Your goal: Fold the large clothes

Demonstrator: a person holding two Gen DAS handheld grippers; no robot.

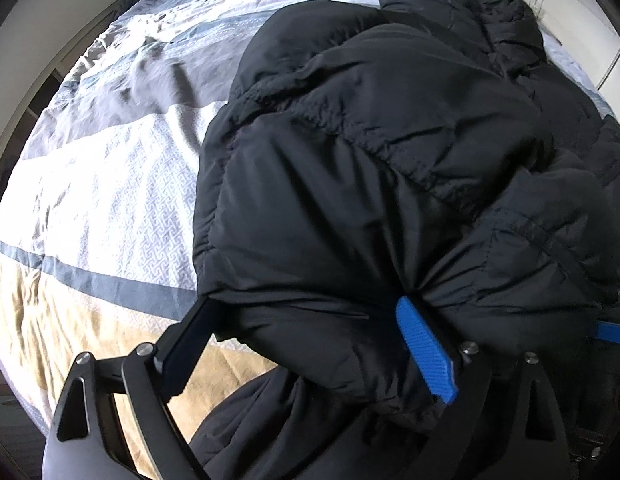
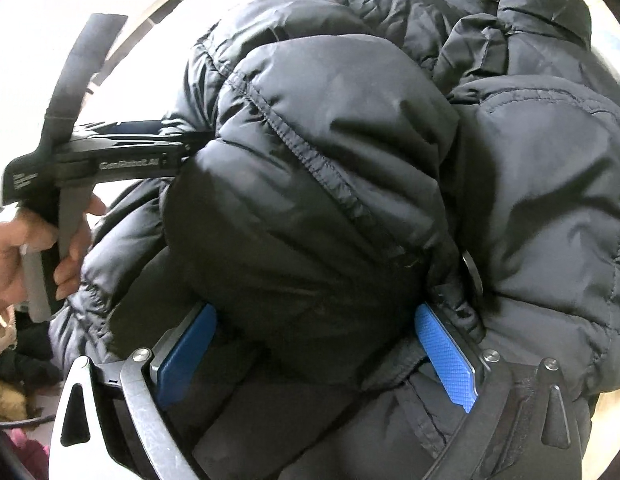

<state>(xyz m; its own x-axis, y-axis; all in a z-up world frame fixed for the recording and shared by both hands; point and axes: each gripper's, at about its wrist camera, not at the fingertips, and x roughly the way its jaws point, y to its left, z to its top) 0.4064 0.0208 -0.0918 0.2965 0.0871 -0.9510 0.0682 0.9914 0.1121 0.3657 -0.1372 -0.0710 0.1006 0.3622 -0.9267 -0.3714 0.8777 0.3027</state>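
A black puffer jacket [image 1: 370,152] lies bunched on the bed, its collar toward the far right. My left gripper [image 1: 305,320] has its jaws wide apart, with a thick fold of the jacket bulging between them; the blue pad [image 1: 426,352] touches the fabric. My right gripper [image 2: 318,340] is likewise spread around a thick padded roll of the same jacket [image 2: 330,184], blue pads [image 2: 446,356] on both sides. The left gripper's body [image 2: 89,160] and the hand holding it show at the left of the right wrist view.
The bed has a quilt [image 1: 97,200] with white, grey and tan stripes, rumpled at the left. A wall and door frame [image 1: 13,92] lie beyond the bed's left edge. Clothes and clutter [image 2: 13,392] sit on the floor at the lower left.
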